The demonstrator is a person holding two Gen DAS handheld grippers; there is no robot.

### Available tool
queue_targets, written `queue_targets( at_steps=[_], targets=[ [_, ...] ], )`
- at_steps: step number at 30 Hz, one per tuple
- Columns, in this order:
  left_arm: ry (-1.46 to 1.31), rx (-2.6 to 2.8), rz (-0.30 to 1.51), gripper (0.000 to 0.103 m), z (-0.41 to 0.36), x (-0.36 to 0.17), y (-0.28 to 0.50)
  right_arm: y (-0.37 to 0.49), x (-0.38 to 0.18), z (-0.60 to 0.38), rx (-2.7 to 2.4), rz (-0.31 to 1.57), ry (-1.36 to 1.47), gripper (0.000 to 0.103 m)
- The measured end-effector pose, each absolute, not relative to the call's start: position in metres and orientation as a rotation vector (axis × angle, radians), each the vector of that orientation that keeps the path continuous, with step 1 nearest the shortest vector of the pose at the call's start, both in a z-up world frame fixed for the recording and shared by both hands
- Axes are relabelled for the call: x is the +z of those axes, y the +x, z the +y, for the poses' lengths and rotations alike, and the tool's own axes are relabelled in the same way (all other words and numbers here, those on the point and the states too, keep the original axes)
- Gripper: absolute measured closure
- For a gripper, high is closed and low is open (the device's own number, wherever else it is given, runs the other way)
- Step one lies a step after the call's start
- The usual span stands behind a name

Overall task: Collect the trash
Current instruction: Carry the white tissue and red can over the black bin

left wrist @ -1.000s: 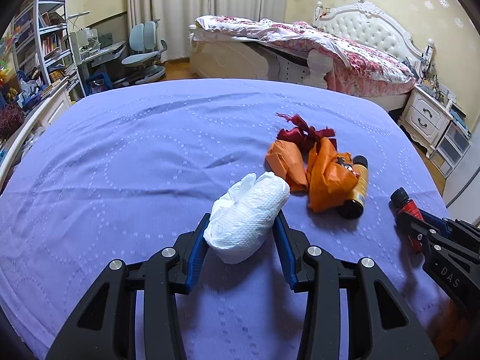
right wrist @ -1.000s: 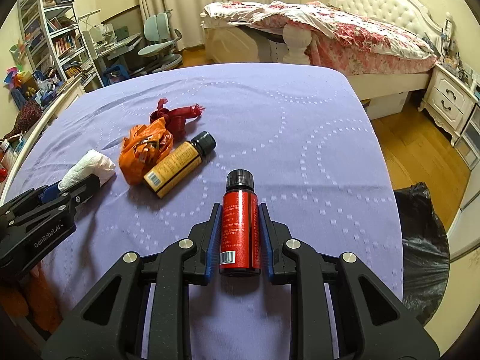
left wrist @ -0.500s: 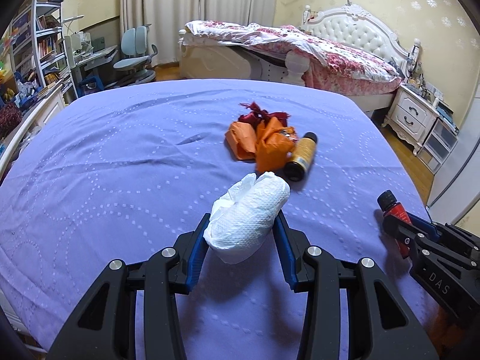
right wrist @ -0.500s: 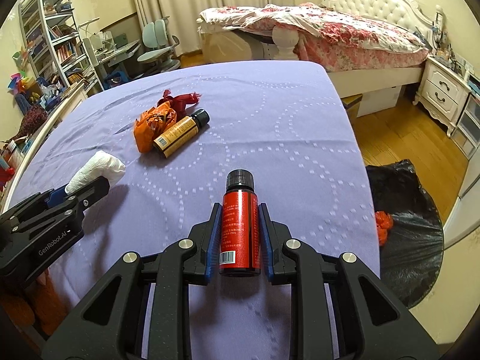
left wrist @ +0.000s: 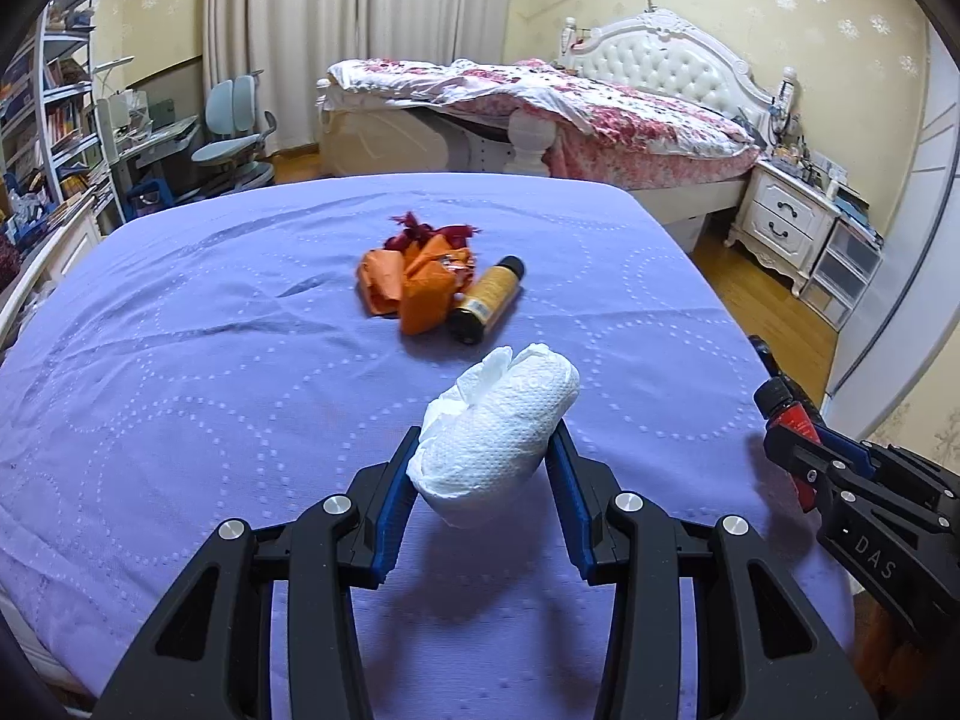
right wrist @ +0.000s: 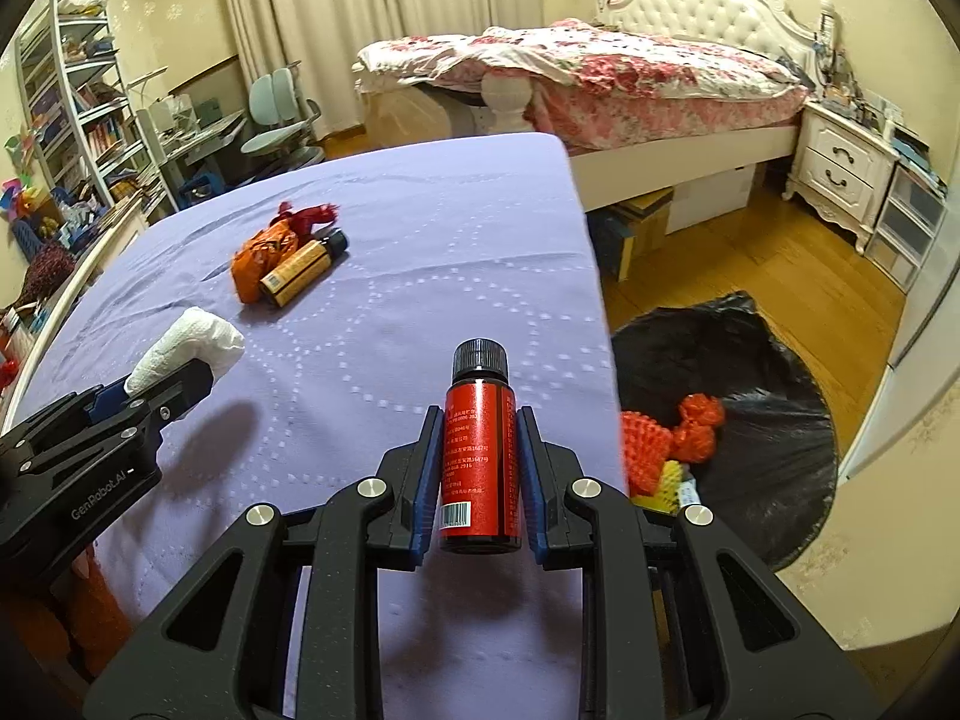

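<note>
My left gripper [left wrist: 487,450] is shut on a crumpled white paper towel [left wrist: 498,420] and holds it above the purple bedcover [left wrist: 180,360]. My right gripper [right wrist: 478,420] is shut on a small red bottle with a black cap [right wrist: 478,450], near the bed's right edge. An orange wrapper [left wrist: 414,282], a dark red scrap [left wrist: 420,231] and a yellow bottle [left wrist: 489,300] lie together mid-bed. An open black trash bag [right wrist: 738,372] lies on the floor to the right, with red and yellow trash [right wrist: 666,438] inside.
A second bed with a floral quilt [right wrist: 600,72] stands behind. A white nightstand [right wrist: 840,174] is at the right. Shelves [right wrist: 66,108], a desk and a chair [right wrist: 282,132] stand at the left. Wooden floor [right wrist: 750,252] lies between the beds.
Both grippers have pulled back and swung right with their loads. The pile of trash on the bed is now farther away, and the black bag has come further into the right wrist view.
</note>
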State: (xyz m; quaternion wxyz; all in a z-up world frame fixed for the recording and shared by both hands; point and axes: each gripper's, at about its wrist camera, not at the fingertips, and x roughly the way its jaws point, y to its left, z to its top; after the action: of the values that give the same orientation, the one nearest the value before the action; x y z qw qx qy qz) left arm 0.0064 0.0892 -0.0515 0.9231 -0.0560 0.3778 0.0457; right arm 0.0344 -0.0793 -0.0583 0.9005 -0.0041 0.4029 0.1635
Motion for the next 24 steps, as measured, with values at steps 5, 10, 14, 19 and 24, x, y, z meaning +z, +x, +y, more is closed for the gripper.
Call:
queue_targets(
  at_steps=[5, 10, 14, 19, 24],
  targets=[
    [-0.102, 0.047, 0.764, 0.060, 0.068, -0.048, 0.012, 0.034, -0.056, -0.108, 0.280, 0.822, 0.022, 0.080],
    [-0.072, -0.013, 0.749, 0.060, 0.038, -0.043, 0.022, 0.038, -0.056, -0.138, 0.210, 0.811, 0.058, 0.080],
    [-0.051, -0.058, 0.741, 0.060, 0.015, -0.041, 0.031, 0.040, -0.055, -0.156, 0.167, 0.803, 0.072, 0.080],
    [-0.033, -0.107, 0.733, 0.060, -0.013, -0.038, 0.044, 0.047, -0.055, -0.181, 0.116, 0.790, 0.091, 0.080],
    [-0.019, -0.139, 0.734, 0.060, -0.035, -0.038, 0.056, 0.054, -0.054, -0.198, 0.087, 0.777, 0.098, 0.080]
  ],
)
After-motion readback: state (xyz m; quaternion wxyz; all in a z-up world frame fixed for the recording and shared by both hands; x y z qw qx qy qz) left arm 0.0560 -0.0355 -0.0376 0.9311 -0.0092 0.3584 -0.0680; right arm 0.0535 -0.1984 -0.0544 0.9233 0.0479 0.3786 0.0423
